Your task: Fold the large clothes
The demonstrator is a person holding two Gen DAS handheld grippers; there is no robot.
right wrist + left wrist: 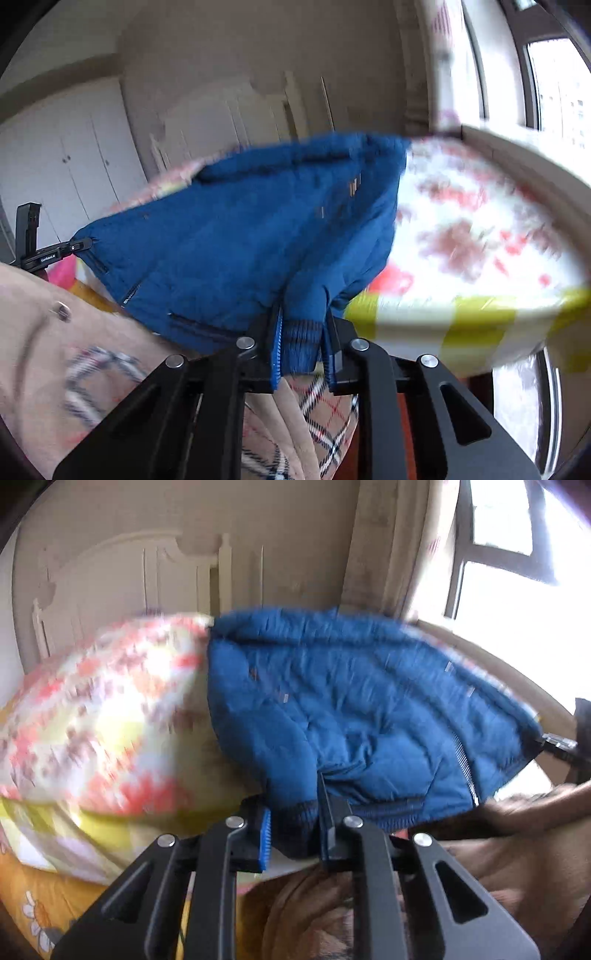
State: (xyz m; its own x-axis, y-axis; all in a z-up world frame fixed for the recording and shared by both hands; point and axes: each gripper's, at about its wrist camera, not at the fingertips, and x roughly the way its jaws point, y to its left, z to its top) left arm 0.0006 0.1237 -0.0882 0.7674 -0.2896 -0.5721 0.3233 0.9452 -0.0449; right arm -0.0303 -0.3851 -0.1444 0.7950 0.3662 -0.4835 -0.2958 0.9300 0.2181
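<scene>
**Blue jacket gripped at both hem corners and raised over the bed**

The blue padded jacket (354, 709) is held at its ribbed hem by both claws. In the left wrist view, the left gripper (295, 823) is closed on the dark ribbed band at one lower corner, with fabric pinched between the jaws. In the right wrist view, the right gripper (303, 350) is clamped on the ribbed band at the other corner. Each claw is also glimpsed from the opposite camera, at the far end of the hem.

The jacket is spread forward and away from both claws, its collar end farthest off, so the long axis is judged to run from the held hem towards the headboard (122, 583). The hem is stretched crosswise between the two hands, and neither hand is clearly nearer to the garment's body. The zip line (463, 764) is seen near the middle of the front.

The far part of the jacket is draped against a floral quilt (96, 716), which is heaped on the bed. Room forward is limited by that heap and the headboard; a window ledge (517, 155) bounds the right side. A beige garment with plaid lining (325, 417) lies below the claws, so little bare surface is left for laying the fold down. The frames are blurred, and finer detail cannot be told.
</scene>
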